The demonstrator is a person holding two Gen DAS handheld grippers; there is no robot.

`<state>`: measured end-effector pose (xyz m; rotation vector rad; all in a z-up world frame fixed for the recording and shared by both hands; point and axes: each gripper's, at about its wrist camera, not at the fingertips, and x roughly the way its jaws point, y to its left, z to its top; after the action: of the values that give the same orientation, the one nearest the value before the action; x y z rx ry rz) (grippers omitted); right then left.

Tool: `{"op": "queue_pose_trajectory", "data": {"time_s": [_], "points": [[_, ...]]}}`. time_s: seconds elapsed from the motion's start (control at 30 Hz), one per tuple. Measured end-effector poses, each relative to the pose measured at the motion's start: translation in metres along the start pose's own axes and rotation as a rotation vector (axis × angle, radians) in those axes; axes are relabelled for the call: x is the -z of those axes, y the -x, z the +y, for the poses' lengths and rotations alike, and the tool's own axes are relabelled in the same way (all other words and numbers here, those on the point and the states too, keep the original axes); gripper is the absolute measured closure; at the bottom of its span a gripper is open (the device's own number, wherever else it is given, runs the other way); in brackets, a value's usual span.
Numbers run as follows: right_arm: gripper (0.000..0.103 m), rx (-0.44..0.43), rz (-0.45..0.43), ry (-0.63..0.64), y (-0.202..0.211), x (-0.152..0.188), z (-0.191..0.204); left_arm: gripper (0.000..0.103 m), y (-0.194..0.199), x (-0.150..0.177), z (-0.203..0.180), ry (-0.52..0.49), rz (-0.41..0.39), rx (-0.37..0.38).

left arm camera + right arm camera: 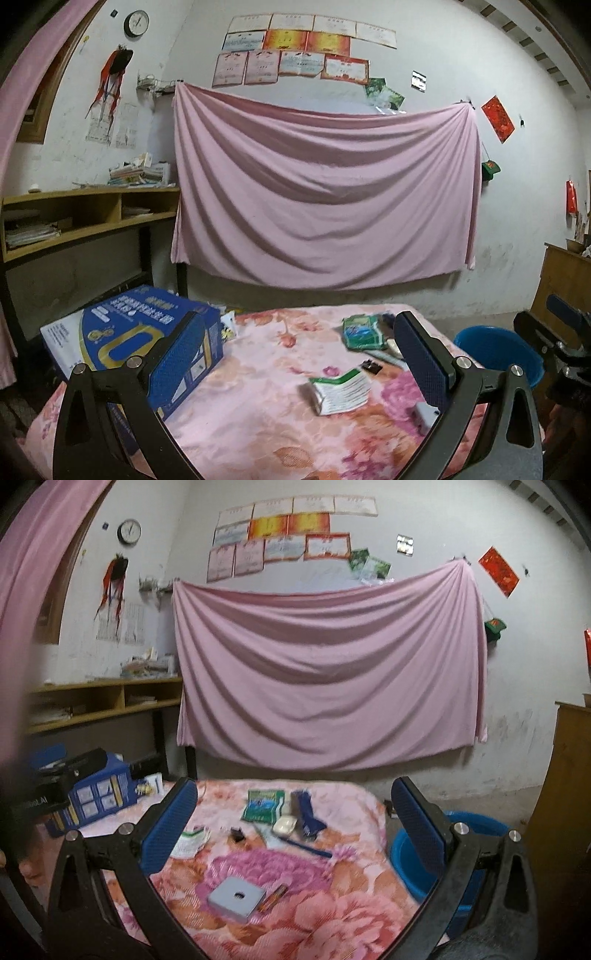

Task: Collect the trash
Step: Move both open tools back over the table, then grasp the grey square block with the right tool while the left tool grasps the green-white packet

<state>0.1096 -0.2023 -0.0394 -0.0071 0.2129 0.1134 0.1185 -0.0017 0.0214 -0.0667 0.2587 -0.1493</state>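
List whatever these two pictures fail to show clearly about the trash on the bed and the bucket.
- Blue plastic bucket: its inside is hidden, right wrist view, by the right tongs' finger and the bed edge.
- Grey square block: mostly covered, left wrist view, by the left tongs' finger.
- White and green paper packet: print blurred, unreadable.
- Small black item: too small and blurred to identify.

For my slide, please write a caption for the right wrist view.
Open right gripper above floral bedspread strewn with wrappers; blue basin waits beside.
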Motion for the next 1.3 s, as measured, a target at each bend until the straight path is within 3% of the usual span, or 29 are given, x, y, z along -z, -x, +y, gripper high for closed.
{"op": "queue_pose_trajectory", "data": {"time_s": [0.3, 0.53, 0.57, 0.7, 1.03, 1.3], "points": [[0.0, -0.044, 0.154, 0.013, -0.022, 0.017, 0.006, 0.003, -0.031, 0.019, 0.007, 0.001, 0.15, 0.034], [0.002, -0.108, 0.359, 0.017, -0.048, 0.037, 0.01, 0.005, -0.065, 0.032, 0.014, 0.06, 0.299, 0.069], [0.007, -0.126, 0.389, 0.025, -0.052, 0.04, 0.012, 0.011, -0.069, 0.034, 0.015, 0.066, 0.32, 0.076], [0.013, -0.159, 0.454, 0.043, -0.06, 0.045, 0.018, 0.034, -0.088, 0.04, 0.018, 0.1, 0.425, 0.14], [0.013, -0.218, 0.566, 0.033, -0.074, 0.053, 0.023, 0.052, -0.123, 0.045, 0.016, 0.175, 0.613, 0.26], [0.018, -0.248, 0.623, 0.049, -0.084, 0.056, 0.028, 0.079, -0.132, 0.047, 0.012, 0.173, 0.657, 0.286]]}}
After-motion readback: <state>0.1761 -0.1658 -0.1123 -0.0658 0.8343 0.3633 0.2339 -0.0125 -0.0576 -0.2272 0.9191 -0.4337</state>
